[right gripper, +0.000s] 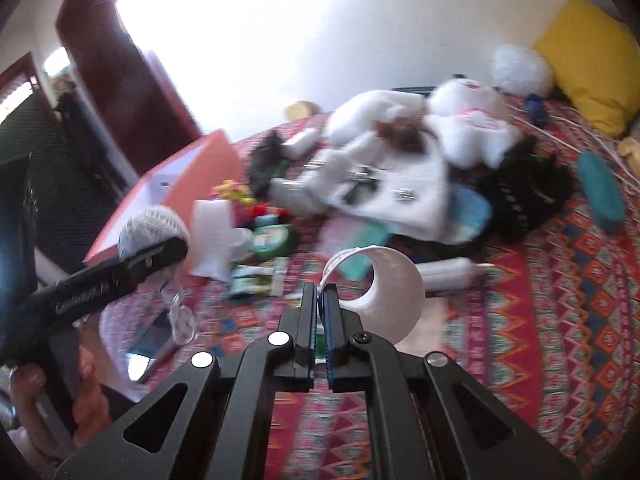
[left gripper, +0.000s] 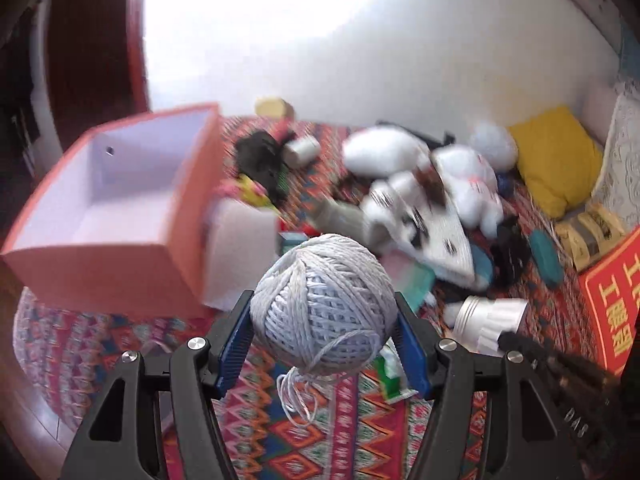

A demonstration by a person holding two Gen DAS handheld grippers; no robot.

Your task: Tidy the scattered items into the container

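Carrying two items toward the box is the step in hand: left hand-held gripper (left gripper: 324, 320) is clamped on a ball of white string (left gripper: 322, 304), pads pressing both sides, loose end dangling below, w/ the ball held up above the patterned bedspread (left gripper: 320, 432). Right hand-held gripper (right gripper: 320, 300) has its jaws pinched nearly together on the rim of a white paper cup (right gripper: 394, 296), which sticks out to the right & looks lifted clear of the bedspread. The orange box (left gripper: 104, 256), i.e. the container, sits ahead-left of the string ball, open top, inside looks bare. Lots of clutter left: plush toy (left gripper: 460, 176), yellow cushion (left gripper: 560, 156), bottles etc. Next move, I'd judge: swing the string ball over the box opening, then let go; cup follows, needs care as the thin rim grip could slip.
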